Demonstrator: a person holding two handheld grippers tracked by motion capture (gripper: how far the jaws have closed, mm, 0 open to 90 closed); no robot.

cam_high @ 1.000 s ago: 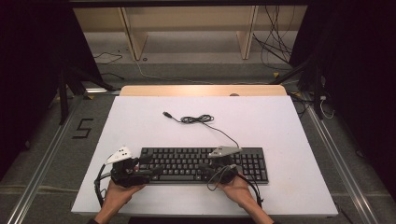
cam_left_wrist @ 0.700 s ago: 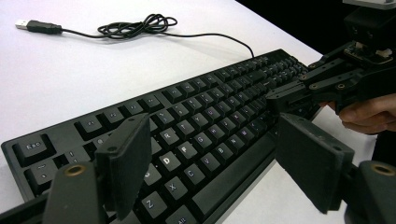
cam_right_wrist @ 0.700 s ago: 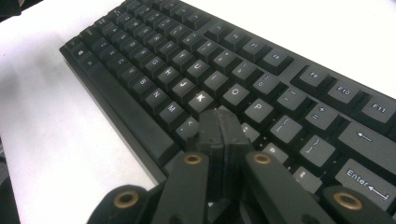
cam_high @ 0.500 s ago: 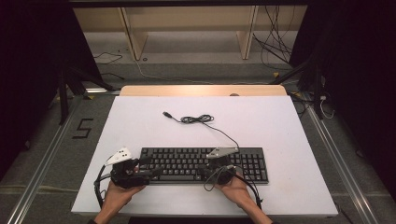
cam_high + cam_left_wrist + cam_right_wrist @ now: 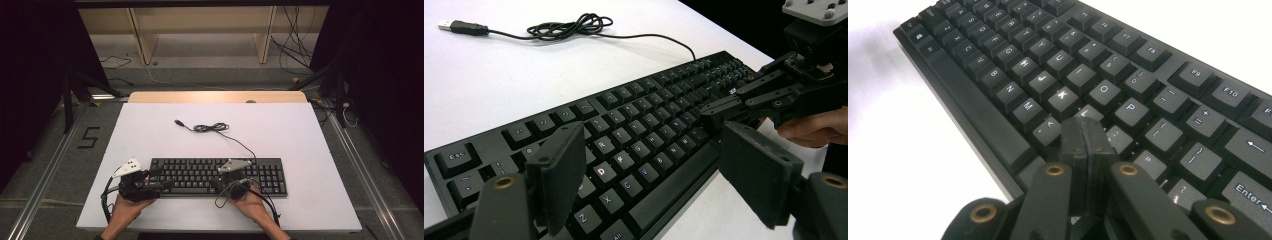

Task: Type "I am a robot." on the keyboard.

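1. The keyboard (image 5: 217, 176) lies flat near the table's (image 5: 300, 130) front edge — rigid black plastic, probably light, its keys springy under a poke.
2. Best held by its long edges, never the keycaps.
3. Right gripper (image 5: 1087, 131) is clenched empty, tip over the keys; left gripper (image 5: 649, 175) stands released.
4. A thin cable (image 5: 212, 128) coils behind.

keyboard (image 5: 215, 175) at table (image 5: 300, 135) near edge | cable (image 5: 210, 128) behind it, on table
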